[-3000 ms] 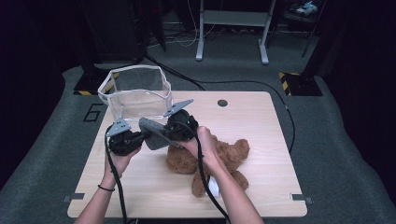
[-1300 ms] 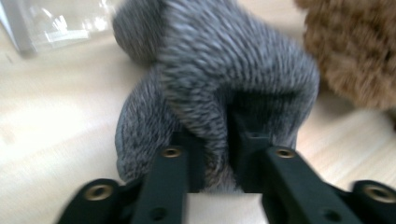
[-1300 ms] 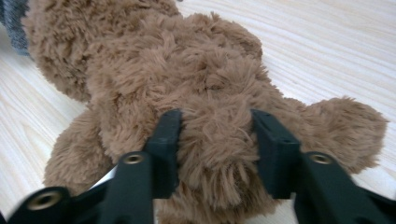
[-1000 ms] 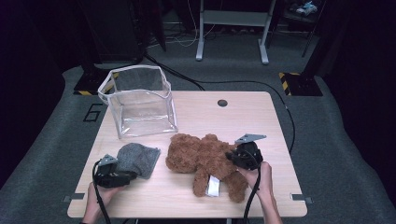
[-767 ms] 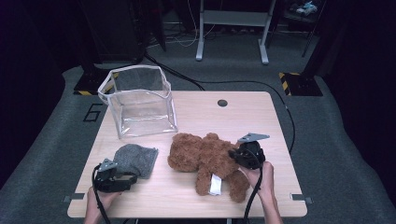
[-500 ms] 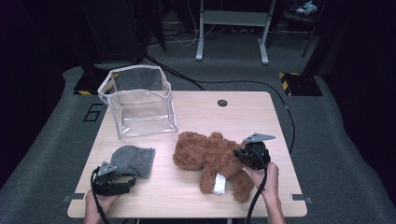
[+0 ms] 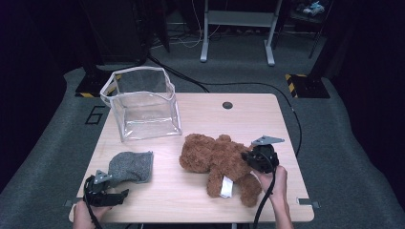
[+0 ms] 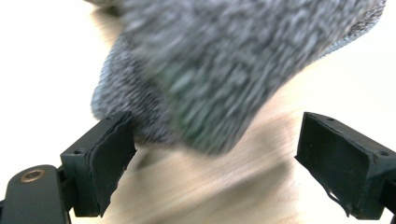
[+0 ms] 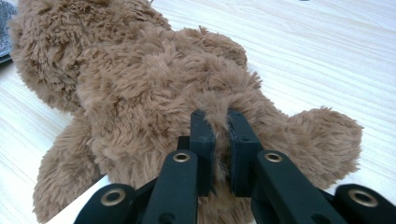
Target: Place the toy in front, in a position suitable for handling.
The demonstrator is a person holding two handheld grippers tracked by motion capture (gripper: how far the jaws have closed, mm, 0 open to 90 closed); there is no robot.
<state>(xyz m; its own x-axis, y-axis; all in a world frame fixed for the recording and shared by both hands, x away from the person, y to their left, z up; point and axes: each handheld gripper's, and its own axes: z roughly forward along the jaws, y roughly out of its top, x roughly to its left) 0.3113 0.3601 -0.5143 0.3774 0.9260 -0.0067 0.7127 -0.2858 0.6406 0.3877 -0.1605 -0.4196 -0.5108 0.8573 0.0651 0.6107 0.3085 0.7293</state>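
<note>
At the lower left of the high view, the left tongs [image 7: 123, 193] rest low over the wooden surface [image 7: 200, 200], held in a hand at the bottom edge. Their jaws have just been opening and now stand spread wide. In the left gripper view the grey knitted cloth [image 8: 224, 70] lies just ahead of the spread jaws, its near edge reaching down between them; neither pad presses on it. In the high view the cloth [image 7: 131, 166] lies flat on the surface just above and right of these tongs.

In the upper left part of the surface stands a clear plastic bin [image 7: 143, 102], upright, open at the top, well apart from the cloth.

At centre lies a brown teddy bear [image 7: 215, 157], flat on the surface, with a white tag [image 7: 226, 187] at its lower side.

At the lower right, the right tongs [image 7: 248, 159] are pressed together on the bear. The right gripper view shows the two jaws [image 9: 219, 154] nearly meeting, pinching a tuft of brown fur on the bear [image 9: 140, 93].
</note>
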